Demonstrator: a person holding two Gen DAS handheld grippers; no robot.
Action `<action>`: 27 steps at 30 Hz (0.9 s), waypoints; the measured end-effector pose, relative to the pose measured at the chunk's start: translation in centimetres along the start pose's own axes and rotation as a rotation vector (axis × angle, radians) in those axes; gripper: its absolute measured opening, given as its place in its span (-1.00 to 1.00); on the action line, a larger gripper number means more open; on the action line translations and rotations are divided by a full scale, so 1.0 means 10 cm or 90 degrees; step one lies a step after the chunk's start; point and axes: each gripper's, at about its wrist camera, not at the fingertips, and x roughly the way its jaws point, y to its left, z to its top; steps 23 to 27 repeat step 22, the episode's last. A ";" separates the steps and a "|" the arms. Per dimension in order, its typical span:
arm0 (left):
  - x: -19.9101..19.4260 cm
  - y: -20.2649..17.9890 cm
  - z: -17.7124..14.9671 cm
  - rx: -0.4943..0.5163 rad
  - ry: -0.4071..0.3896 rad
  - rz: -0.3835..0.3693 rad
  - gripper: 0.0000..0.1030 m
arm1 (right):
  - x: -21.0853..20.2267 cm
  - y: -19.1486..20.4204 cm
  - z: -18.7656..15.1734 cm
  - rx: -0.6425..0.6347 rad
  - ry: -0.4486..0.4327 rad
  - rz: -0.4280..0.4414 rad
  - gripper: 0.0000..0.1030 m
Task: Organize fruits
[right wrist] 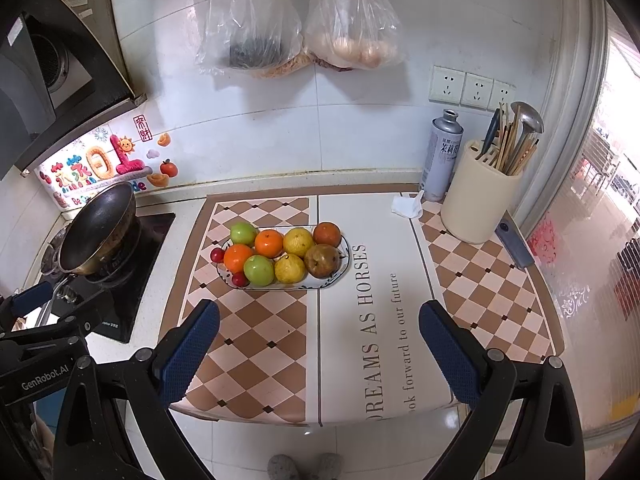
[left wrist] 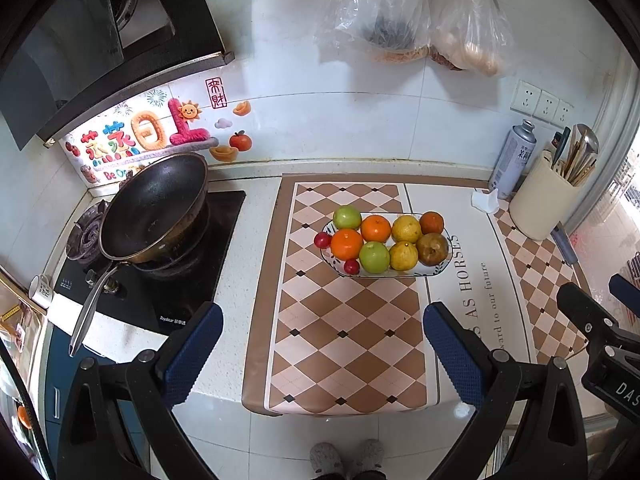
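Observation:
A white oval plate (left wrist: 440,270) (right wrist: 340,270) sits on the checkered mat, filled with fruit: two green apples (left wrist: 374,257) (right wrist: 259,270), oranges (left wrist: 346,244) (right wrist: 237,258), yellow citrus (left wrist: 403,256) (right wrist: 289,268), a brown pear (left wrist: 432,249) (right wrist: 322,261) and small red fruits (left wrist: 322,240) (right wrist: 217,255). My left gripper (left wrist: 322,326) is open and empty, well short of the plate, above the mat's near end. My right gripper (right wrist: 320,320) is open and empty, in front of the plate and a little to its right. The right gripper's body shows at the right edge of the left wrist view.
A black wok (left wrist: 154,208) (right wrist: 98,228) sits on the gas hob at the left. A spray can (left wrist: 512,160) (right wrist: 442,154), a cream utensil holder (left wrist: 542,196) (right wrist: 480,196) and a crumpled tissue (right wrist: 408,205) stand at the back right. Plastic bags (right wrist: 300,16) hang on the wall.

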 end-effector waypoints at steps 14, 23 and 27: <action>-0.03 -0.03 0.00 0.003 -0.011 0.000 0.99 | 0.00 -0.01 0.02 -0.001 0.000 0.003 0.98; -0.07 -0.02 0.01 0.001 -0.023 -0.002 0.99 | -0.01 -0.01 0.01 0.000 -0.001 0.002 0.98; -0.07 -0.02 0.01 0.001 -0.023 -0.002 0.99 | -0.01 -0.01 0.01 0.000 -0.001 0.002 0.98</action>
